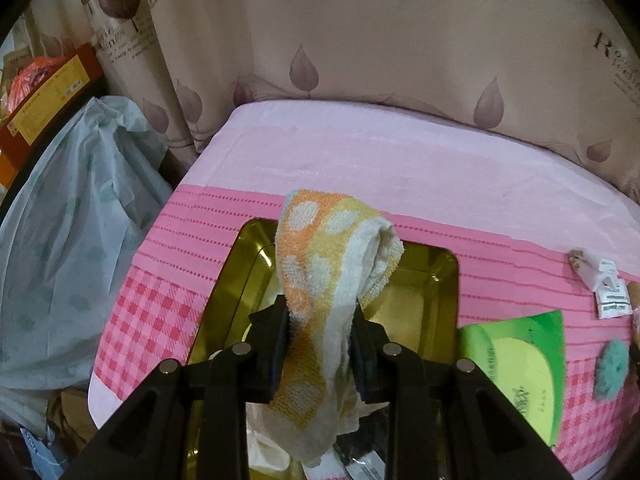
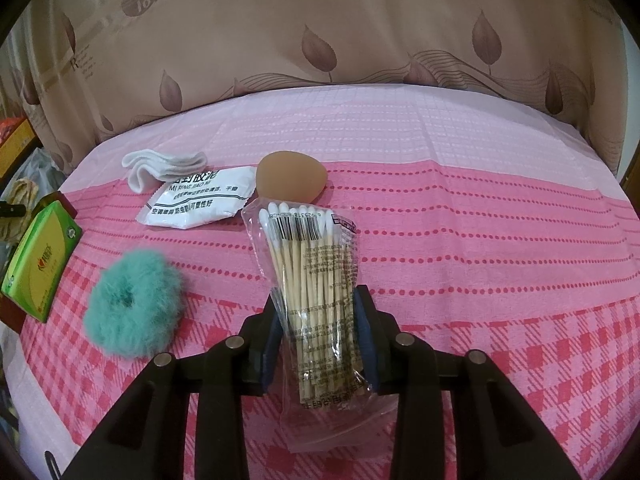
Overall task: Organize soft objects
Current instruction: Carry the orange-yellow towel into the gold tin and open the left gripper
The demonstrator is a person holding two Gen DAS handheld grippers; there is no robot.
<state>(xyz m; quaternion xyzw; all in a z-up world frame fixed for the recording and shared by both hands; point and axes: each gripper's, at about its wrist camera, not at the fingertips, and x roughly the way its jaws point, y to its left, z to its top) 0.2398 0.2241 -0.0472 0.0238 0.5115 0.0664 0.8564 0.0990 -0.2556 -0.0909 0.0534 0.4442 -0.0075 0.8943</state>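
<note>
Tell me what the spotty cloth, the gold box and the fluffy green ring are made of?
The spotty washcloth looks like terry cotton: its surface is loopy and nubbly, and it hangs limp. The gold tin seems to be metal, since its smooth inside shines and reflects like a mirror. The teal scrunchie looks like fuzzy faux fur or plush, with soft hairs sticking out all round.

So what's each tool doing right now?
Left tool: closed on a spotted towel.
Right tool: closed on a pack of cotton swabs.
</note>
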